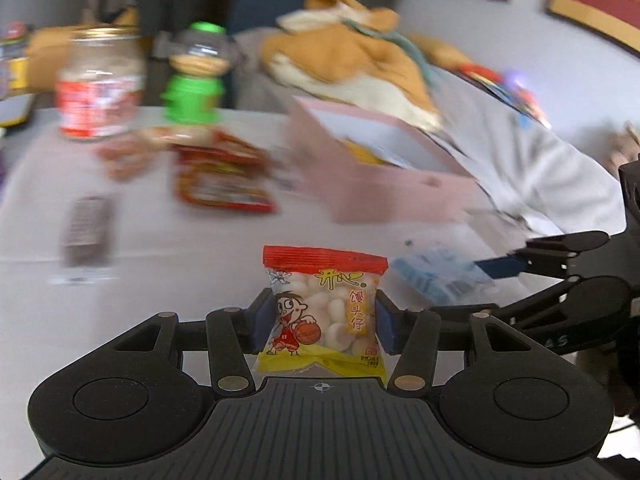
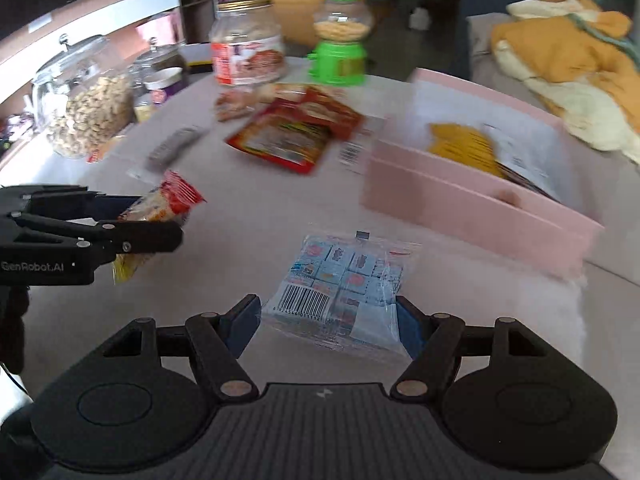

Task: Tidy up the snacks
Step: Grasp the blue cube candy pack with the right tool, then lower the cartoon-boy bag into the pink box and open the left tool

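Observation:
My left gripper [image 1: 322, 322] is shut on a small snack packet [image 1: 326, 312] with a red top and a cartoon boy, held above the table; it also shows at the left of the right wrist view [image 2: 160, 216]. My right gripper [image 2: 326, 322] has its pads on both sides of a clear bag of pale blue candy cubes [image 2: 340, 292] that lies on the table. The blue bag also shows in the left wrist view [image 1: 436, 276]. An open pink box [image 2: 472, 184] with a yellow packet inside stands ahead on the right.
Red snack packets [image 2: 296, 128] lie mid-table. Behind them stand a red-labelled jar [image 2: 248, 44] and a green candy dispenser [image 2: 340, 40]. A glass jar of nuts [image 2: 88, 108] is at the left. A dark wrapped bar [image 2: 172, 148] lies nearby. An orange plush [image 2: 572, 52] is at the far right.

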`<state>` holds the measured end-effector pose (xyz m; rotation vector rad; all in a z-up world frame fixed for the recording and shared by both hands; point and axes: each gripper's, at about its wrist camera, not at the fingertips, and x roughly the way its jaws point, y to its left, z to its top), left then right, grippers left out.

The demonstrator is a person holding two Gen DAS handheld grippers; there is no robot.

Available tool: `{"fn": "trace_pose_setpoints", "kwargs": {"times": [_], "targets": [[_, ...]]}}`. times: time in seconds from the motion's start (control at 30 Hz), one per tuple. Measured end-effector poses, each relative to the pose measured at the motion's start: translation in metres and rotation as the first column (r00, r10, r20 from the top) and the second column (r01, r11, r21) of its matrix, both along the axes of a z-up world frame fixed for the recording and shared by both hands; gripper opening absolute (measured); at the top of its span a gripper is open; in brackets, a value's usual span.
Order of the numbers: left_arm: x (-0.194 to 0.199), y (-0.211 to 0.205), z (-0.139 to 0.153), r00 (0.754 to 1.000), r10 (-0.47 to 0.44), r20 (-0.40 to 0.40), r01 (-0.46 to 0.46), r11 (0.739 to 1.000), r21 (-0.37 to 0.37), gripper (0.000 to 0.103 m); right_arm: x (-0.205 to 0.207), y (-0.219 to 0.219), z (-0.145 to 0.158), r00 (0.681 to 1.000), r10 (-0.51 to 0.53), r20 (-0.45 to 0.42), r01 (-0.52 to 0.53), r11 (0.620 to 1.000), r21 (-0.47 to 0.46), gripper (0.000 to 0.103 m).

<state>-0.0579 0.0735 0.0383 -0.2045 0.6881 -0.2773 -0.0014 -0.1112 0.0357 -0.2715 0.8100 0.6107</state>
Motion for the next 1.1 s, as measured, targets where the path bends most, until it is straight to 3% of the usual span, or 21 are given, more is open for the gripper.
{"fn": "trace_pose_setpoints", "kwargs": {"times": [0.2,0.43,0.57,0.63,0.73,0.8,0.9,1.03,1.1], "targets": [[0.036,-0.046,0.015,0.994,-0.114,-0.002,0.114,0.993,0.021,0.057,-0.009,-0.056,-0.012,0.994,-0.101,0.042,0.1,0.995,0.022,0.072],[0.114,-0.074,0.061,0.99,-0.06,0.125,0.052,0.997,0.062,0.057,-0.003,-0.09,-0.019,0.984,-0.177,0.025,0.171,0.975,0.14,0.072],[0.169,-0.078,0.055,0.993,-0.025,0.115,0.029,0.999,-0.038,0.057,-0.002,-0.097,-0.019,0.982,-0.187,0.031,0.178,0.968,0.177,0.072],[0.195,-0.078,0.042,0.998,-0.023,0.06,0.027,0.997,-0.074,0.058,0.0,-0.096,-0.02,0.979,-0.199,0.04,0.189,0.965,0.183,0.072],[0.223,-0.086,0.013,0.999,-0.004,-0.054,0.004,1.0,0.014,0.058,0.002,-0.095,-0.02,0.973,-0.226,0.039,0.215,0.959,0.184,0.072],[0.218,-0.089,0.014,1.0,0.013,0.012,-0.013,0.997,0.076,0.058,0.002,-0.094,-0.021,0.971,-0.234,0.04,0.223,0.957,0.187,0.072],[0.208,-0.082,0.025,0.997,0.032,0.072,-0.034,0.999,0.027,0.058,0.0,-0.094,-0.021,0.973,-0.227,0.046,0.214,0.958,0.191,0.072],[0.213,-0.093,0.028,0.995,-0.096,0.003,0.096,0.992,0.079,0.058,0.005,-0.091,-0.023,0.972,-0.233,0.035,0.223,0.959,0.175,0.072],[0.212,-0.106,0.022,0.991,-0.133,-0.013,0.133,0.979,0.155,0.058,0.009,-0.088,-0.024,0.97,-0.241,0.028,0.233,0.957,0.172,0.072]]}}
